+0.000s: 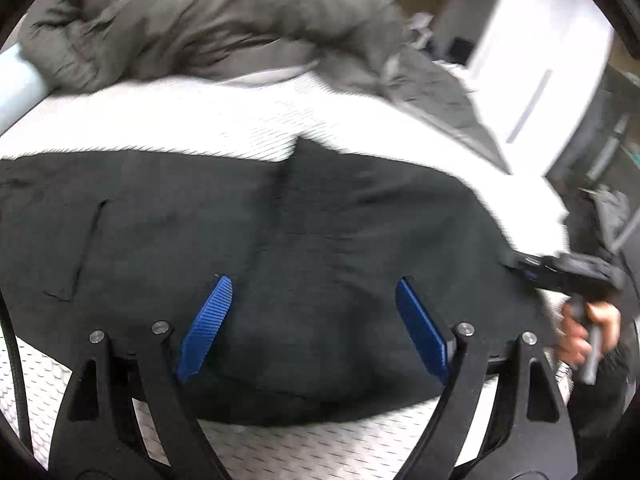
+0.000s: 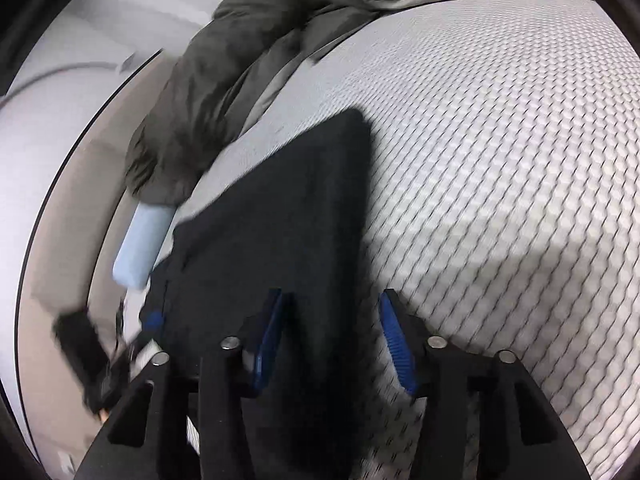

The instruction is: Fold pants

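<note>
The black pants [image 1: 280, 240] lie flat on the white patterned mattress [image 1: 200, 128], with a pocket slit towards the left. My left gripper [image 1: 314, 282] hovers over their near part, blue pads wide apart and open, nothing between them. My right gripper [image 1: 520, 264], held by a hand [image 1: 588, 332], sits at the pants' right edge. In the right wrist view the pants [image 2: 288, 208] stretch away from me. My right gripper [image 2: 331, 294] is open, straddling their right edge without pinching it. The left gripper [image 2: 150, 320] is a blur at the lower left.
A crumpled grey duvet [image 1: 200, 20] lies along the far side of the mattress, with a light blue bolster [image 2: 140, 240] under its end. White furniture [image 1: 540, 60] stands beyond the bed's right edge. Bare mattress [image 2: 500, 160] spreads to the right of the pants.
</note>
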`<move>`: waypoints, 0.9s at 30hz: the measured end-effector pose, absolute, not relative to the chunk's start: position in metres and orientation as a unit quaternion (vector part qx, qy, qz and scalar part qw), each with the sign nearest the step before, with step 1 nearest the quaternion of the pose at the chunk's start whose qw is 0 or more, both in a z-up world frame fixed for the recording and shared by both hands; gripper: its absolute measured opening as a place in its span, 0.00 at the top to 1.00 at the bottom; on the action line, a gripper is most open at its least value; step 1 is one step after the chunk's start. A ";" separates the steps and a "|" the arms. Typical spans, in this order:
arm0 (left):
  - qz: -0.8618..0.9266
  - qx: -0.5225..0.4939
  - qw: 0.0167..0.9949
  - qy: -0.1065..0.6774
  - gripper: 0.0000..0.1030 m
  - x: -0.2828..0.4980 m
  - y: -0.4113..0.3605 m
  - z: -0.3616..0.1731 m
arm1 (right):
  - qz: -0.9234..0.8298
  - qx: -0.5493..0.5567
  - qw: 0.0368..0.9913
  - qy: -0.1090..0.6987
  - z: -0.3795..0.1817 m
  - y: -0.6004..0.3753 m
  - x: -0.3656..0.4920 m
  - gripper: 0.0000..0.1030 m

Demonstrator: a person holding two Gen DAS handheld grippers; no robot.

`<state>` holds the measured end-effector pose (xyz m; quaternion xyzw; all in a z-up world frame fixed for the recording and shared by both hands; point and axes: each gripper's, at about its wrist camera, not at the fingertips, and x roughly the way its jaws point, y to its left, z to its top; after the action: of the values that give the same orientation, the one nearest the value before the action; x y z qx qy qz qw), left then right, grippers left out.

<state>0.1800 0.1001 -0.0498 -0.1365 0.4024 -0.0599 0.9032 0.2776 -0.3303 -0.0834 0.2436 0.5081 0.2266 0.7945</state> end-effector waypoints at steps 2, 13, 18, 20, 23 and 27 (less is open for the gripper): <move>-0.045 -0.144 0.890 0.431 0.20 0.186 0.109 -0.066 | 0.242 0.229 0.795 0.507 -0.081 -0.325 0.269 0.62; -0.043 -0.135 0.890 0.434 0.20 0.173 0.098 -0.062 | 0.208 0.126 0.813 0.529 -0.072 -0.324 0.234 0.70; -0.066 -0.102 0.894 0.432 0.17 0.202 0.102 -0.034 | 0.192 0.169 0.833 0.491 -0.055 -0.342 0.239 0.48; -0.082 -0.125 0.875 0.461 0.17 0.228 0.106 -0.036 | 0.184 0.189 0.832 0.487 -0.054 -0.346 0.251 0.48; -0.111 -0.167 0.851 0.485 0.17 0.260 0.111 -0.042 | 0.178 0.203 0.825 0.497 -0.060 -0.350 0.266 0.48; -0.117 -0.174 0.830 0.518 0.18 0.302 0.113 -0.056 | 0.177 0.198 0.813 0.517 -0.069 -0.346 0.278 0.48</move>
<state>0.3016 0.1134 -0.0560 -0.1739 0.5177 -0.1165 0.8295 0.2784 -0.3459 -0.0695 0.1979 0.5173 0.1775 0.8135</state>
